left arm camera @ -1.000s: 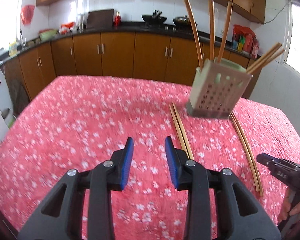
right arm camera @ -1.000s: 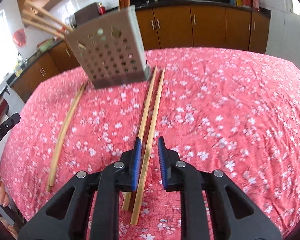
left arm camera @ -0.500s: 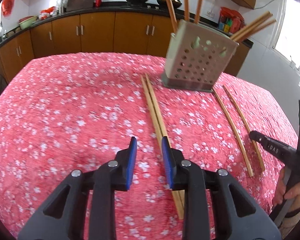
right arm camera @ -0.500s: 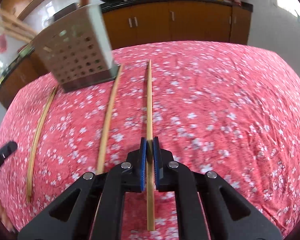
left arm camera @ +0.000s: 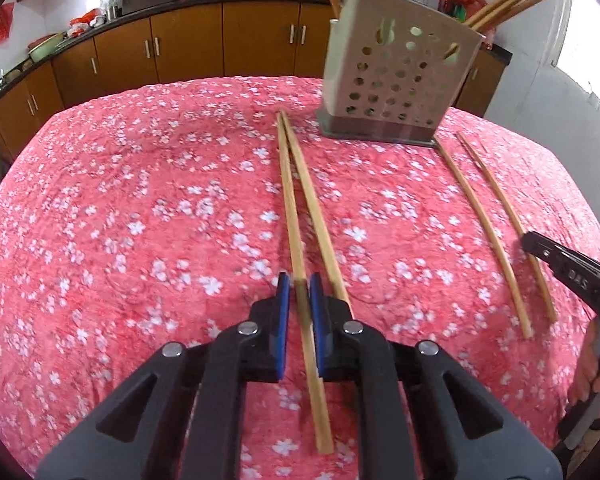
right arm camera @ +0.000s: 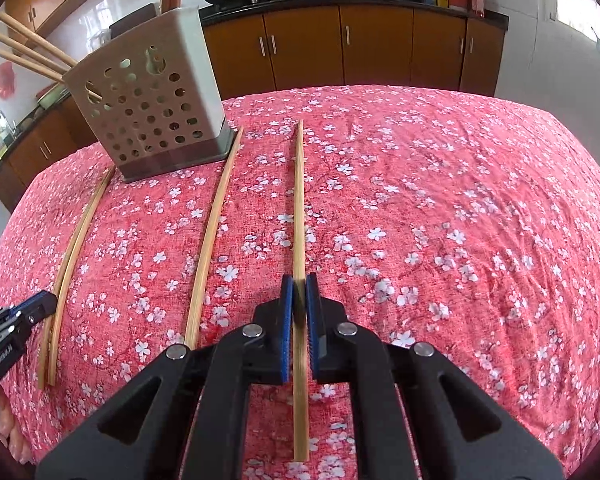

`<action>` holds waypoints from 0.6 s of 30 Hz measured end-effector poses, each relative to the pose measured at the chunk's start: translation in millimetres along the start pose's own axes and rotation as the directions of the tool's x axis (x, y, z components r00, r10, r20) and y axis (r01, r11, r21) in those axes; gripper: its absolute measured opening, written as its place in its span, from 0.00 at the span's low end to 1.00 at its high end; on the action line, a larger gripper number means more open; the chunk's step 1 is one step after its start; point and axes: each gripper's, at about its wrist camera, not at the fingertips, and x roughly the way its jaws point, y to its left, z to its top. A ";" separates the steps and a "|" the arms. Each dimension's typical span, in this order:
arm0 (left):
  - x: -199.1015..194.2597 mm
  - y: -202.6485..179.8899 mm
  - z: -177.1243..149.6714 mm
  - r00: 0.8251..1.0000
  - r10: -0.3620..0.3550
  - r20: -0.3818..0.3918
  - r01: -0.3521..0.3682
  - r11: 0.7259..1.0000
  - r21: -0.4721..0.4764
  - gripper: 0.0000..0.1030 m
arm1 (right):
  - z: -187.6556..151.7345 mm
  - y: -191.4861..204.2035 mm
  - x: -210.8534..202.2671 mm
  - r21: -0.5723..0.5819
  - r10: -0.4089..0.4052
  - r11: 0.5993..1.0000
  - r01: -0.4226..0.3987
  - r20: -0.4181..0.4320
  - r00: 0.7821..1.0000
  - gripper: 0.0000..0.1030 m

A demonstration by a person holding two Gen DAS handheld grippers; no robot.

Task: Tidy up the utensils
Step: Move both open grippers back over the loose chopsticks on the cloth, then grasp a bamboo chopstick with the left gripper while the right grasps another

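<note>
- Left gripper (left arm camera: 298,296): jaws closing tight on one chopstick (left arm camera: 290,216), blue pads against its two sides, part-way along its near half.
- That chopstick: lying lengthwise on the red flowered tablecloth (left arm camera: 140,200), near end sticking out behind the pads, far tip touching its twin chopstick (left arm camera: 316,216), which runs just beside it in a narrow V.
- Right gripper (right arm camera: 299,296): jaws shut on the rightmost chopstick (right arm camera: 299,200), gripped between the blue pads, pointing straight away along the table towards the cabinets.
- Loose chopstick (right arm camera: 212,232): left of the gripped one in the right wrist view, apart from it, far end just beside the foot of the utensil holder (right arm camera: 152,112).
- Utensil holder: beige, perforated, standing at the far side of the table, several chopsticks already leaning out of its top.
- Both pairs on the cloth in front of the holder, one to each side of it.
- Part of a hand (left arm camera: 596,364) visible on the right gripper's handle at the edge of the left wrist view.
</note>
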 end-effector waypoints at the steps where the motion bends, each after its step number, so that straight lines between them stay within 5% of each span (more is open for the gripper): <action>1: 1.5 1.2 2.4 1.000 0.008 0.000 -0.008 1.000 -0.001 0.10 | 0.1 0.6 -0.4 -0.005 0.000 1.000 0.000 -0.001 1.000 0.07; 9: 16.1 36.7 24.3 0.997 0.080 0.022 -0.078 0.995 -0.060 0.08 | 5.1 -4.0 5.5 -0.027 -0.029 0.999 0.029 0.016 0.999 0.07; 18: 17.2 51.9 24.0 0.999 0.027 0.042 -0.023 0.996 -0.086 0.09 | 8.9 -15.0 10.0 0.010 -0.040 0.999 0.040 0.019 0.999 0.08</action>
